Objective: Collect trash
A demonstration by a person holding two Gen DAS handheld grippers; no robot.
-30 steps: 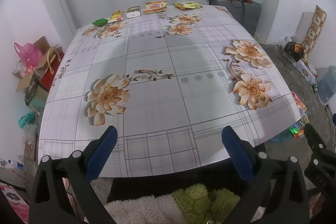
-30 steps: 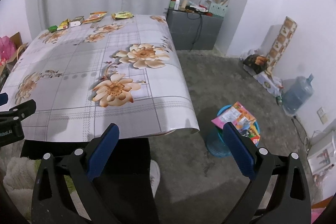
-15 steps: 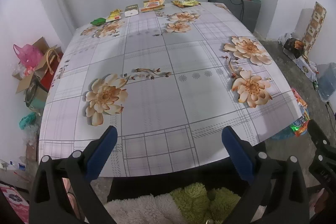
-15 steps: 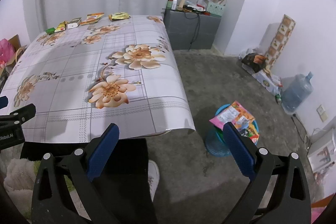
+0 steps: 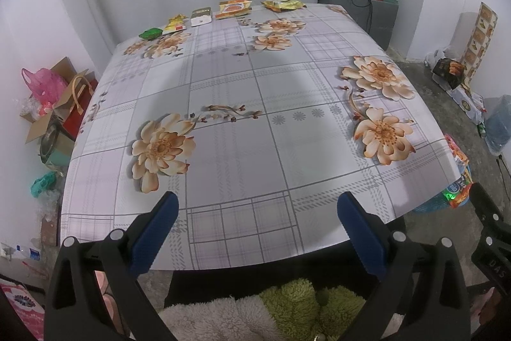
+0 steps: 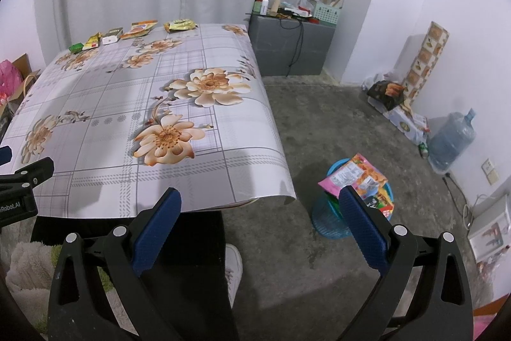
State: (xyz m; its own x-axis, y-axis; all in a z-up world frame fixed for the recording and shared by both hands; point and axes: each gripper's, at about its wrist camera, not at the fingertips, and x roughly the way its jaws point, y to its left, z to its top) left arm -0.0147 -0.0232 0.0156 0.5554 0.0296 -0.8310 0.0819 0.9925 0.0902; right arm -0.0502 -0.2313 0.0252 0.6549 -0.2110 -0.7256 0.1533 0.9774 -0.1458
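Note:
Several pieces of trash lie in a row along the far edge of the flowered table [image 5: 242,155]: a green packet [image 5: 150,33], a yellow packet [image 5: 175,24], a white box [image 5: 201,17], an orange packet [image 5: 233,8] and a yellow-green bag [image 5: 282,4]. They also show in the right wrist view, from the green packet [image 6: 76,47] to the bag [image 6: 180,25]. My left gripper [image 5: 257,206] is open and empty at the near table edge. My right gripper [image 6: 260,200] is open and empty, past the table's right corner, above the floor. A blue bin [image 6: 332,219] holding wrappers [image 6: 354,178] stands on the floor.
A grey cabinet [image 6: 290,50] with clutter stands behind the table. Boxes and bags [image 5: 54,104] lie on the floor to the left. A water jug [image 6: 452,139] and packages stand by the right wall. A white curtain hangs behind.
Both grippers have lifted and drawn back slightly, so the views show a little more of the table and room. Nothing was grasped or moved.

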